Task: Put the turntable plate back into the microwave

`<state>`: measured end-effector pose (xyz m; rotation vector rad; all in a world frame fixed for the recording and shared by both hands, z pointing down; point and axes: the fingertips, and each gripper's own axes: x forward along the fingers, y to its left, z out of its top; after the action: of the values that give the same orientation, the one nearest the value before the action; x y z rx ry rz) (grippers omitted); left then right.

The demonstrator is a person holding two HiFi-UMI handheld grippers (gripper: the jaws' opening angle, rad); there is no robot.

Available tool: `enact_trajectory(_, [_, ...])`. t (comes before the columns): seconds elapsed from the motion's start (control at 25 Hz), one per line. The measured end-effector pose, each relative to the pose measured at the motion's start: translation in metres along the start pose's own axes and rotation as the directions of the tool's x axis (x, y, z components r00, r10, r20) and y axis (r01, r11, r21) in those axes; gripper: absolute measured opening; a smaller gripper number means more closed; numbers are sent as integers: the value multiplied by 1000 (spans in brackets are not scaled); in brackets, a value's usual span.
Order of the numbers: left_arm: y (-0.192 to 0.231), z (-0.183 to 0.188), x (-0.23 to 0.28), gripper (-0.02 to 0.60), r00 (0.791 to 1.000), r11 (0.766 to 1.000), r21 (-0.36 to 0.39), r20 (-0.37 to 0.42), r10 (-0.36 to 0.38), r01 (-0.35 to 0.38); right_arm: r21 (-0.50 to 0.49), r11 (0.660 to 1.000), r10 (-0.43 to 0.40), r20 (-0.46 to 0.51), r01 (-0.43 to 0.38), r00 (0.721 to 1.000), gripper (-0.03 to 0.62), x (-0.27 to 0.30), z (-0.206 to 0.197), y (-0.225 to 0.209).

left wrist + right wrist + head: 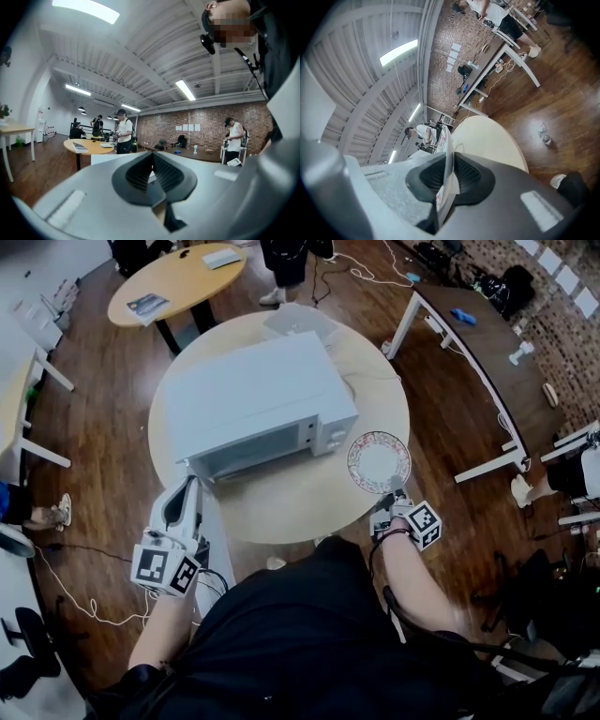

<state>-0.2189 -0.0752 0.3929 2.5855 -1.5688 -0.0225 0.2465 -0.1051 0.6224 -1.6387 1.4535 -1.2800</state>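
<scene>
we held the round plate [379, 462]
right gripper [449, 180] clenched its thin patterned rim; left gripper [152, 171] was pinched together, empty.

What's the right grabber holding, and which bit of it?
The right gripper holds the turntable plate by the rim nearest the person, with its jaws pinched on that edge.

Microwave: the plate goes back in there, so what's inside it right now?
Only the microwave top and front show from above; its inside is hidden. The plate is outside, in the right gripper.
</scene>
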Motion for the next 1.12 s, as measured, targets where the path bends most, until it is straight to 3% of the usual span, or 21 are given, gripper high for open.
enact_trajectory(1.12, [1, 1, -21, 3, 998, 999, -29, 51, 22, -21, 33, 999, 22, -120, -18, 993, 26, -1, -53, 17])
